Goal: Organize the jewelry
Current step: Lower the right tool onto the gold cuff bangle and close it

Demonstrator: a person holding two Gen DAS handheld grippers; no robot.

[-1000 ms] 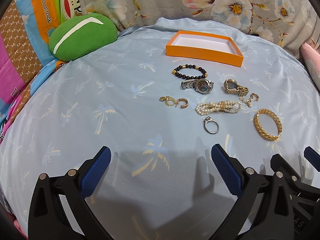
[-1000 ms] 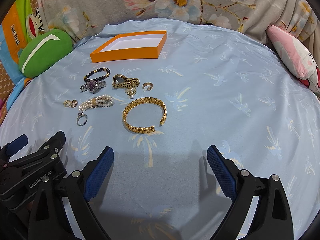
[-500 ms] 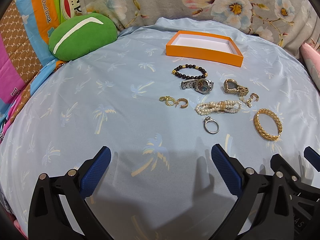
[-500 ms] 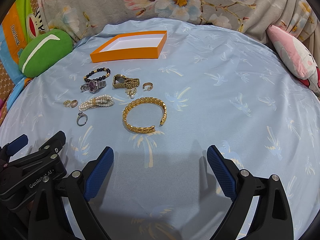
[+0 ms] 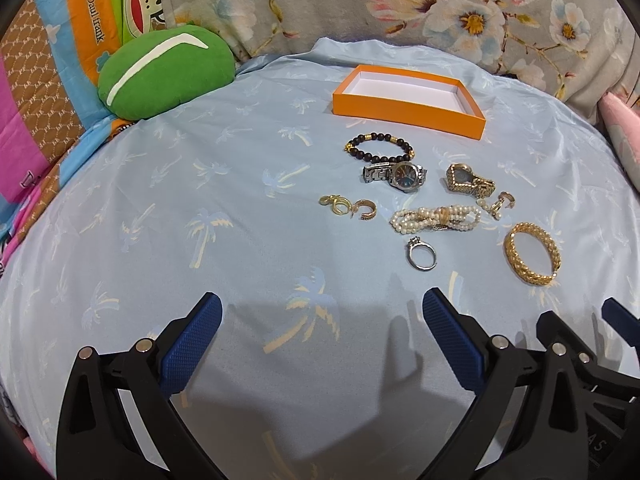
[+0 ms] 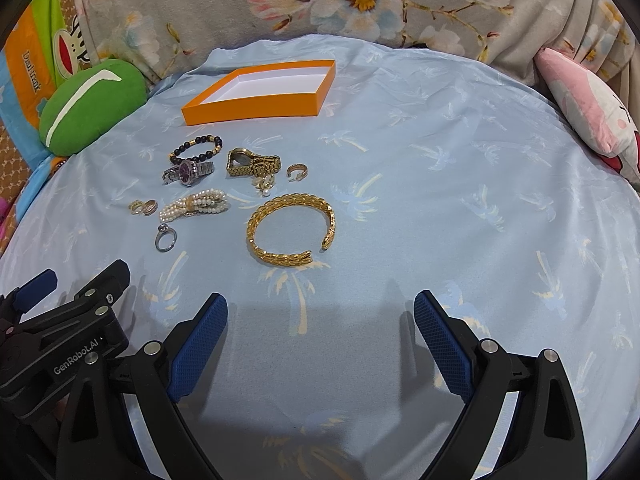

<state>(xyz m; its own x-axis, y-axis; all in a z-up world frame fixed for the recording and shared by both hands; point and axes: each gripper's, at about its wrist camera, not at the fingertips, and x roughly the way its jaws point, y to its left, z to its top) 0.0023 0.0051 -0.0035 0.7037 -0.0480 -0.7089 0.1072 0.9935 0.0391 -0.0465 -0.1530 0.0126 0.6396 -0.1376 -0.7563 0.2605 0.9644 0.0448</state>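
Fingers of both grippers, left [image 5: 322, 320] and right [image 6: 321, 320], spread wide, holding nothing, over the bed [image 6: 460, 208]. Jewelry lies loose before the empty box [image 6: 256, 105]. Bangle [image 6: 291, 229]: judged stiff, light, slippery; pinch across its band.

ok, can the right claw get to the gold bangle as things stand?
Probably yes. The right claw is open and empty, and the gold bangle lies flat straight ahead with only bare sheet between. The pearl bracelet sits off to the side, apart from it.
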